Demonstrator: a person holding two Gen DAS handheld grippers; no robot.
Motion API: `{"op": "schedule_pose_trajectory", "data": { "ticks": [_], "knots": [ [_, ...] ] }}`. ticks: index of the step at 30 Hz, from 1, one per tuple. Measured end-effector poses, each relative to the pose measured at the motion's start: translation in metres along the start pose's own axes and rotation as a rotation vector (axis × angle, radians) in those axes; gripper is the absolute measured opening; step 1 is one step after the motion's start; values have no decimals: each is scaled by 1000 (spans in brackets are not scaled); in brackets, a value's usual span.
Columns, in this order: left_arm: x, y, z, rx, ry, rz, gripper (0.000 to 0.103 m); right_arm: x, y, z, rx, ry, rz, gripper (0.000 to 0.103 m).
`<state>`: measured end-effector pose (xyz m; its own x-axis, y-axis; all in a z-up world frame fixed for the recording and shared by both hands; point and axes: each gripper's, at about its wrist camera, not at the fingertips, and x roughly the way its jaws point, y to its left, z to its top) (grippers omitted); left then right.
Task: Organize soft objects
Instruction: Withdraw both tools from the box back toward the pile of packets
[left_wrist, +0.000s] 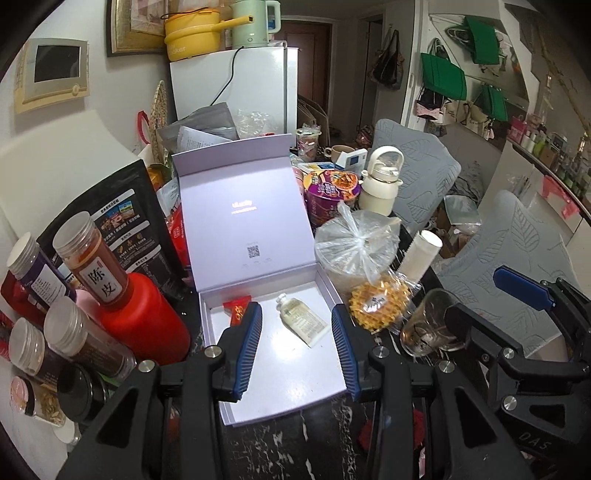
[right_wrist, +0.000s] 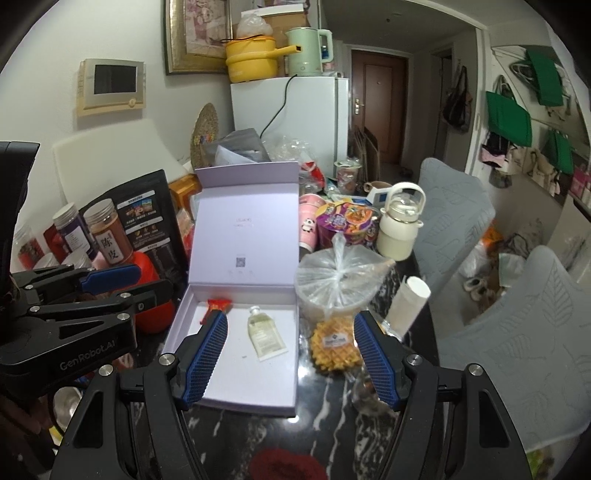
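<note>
Both grippers fill the bottom of their views. In the left wrist view the left gripper has its jaws wide apart and holds nothing; it hangs over the near part of the open lilac box. In the right wrist view the right gripper is also spread wide and empty, and between its blue pads lie the right wall of the box and the wrapped waffle.

Two soft things already lie inside the box: a small cream tube in the centre of the frame, and a red sachet near the back left corner, partly behind the left pad. I judge the task about half done. The waffle is not yet inside; it rests on the dark marble table just beside the box, at the right of centre.

Around the waffle the space is tight. A small glass stands at its right, and a tied plastic bag over a tub is touching it from behind, with a white cylinder near. At the left of the frame, jars and a red bottle crowd the box. Further back stands the raised lid, and the white fridge in the upper centre.
</note>
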<state>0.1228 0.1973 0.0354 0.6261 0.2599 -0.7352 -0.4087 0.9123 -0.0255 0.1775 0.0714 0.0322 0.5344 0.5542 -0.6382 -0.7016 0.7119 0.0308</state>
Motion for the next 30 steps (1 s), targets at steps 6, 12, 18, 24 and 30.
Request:
{"op": "schedule_pose_trajectory", "data": {
  "ticks": [6,12,18,24,30],
  "knots": [
    [-5,-21,-21,-10,44,-42,39,-25,-15,-21,22,4,-15,77],
    [-12,-45,-43,7,81,-69,39,-45,-35,-46,49,26,-44,78],
    [-17,-68,-66,17,121,-86,39,-64,-52,-69,72,46,-62,78],
    [-22,-88,-86,34,141,-88,39,-83,-64,-91,87,56,-75,78],
    [-30,-103,-104,31,146,-82,68,-101,-74,-111,96,62,-76,81]
  ]
}}
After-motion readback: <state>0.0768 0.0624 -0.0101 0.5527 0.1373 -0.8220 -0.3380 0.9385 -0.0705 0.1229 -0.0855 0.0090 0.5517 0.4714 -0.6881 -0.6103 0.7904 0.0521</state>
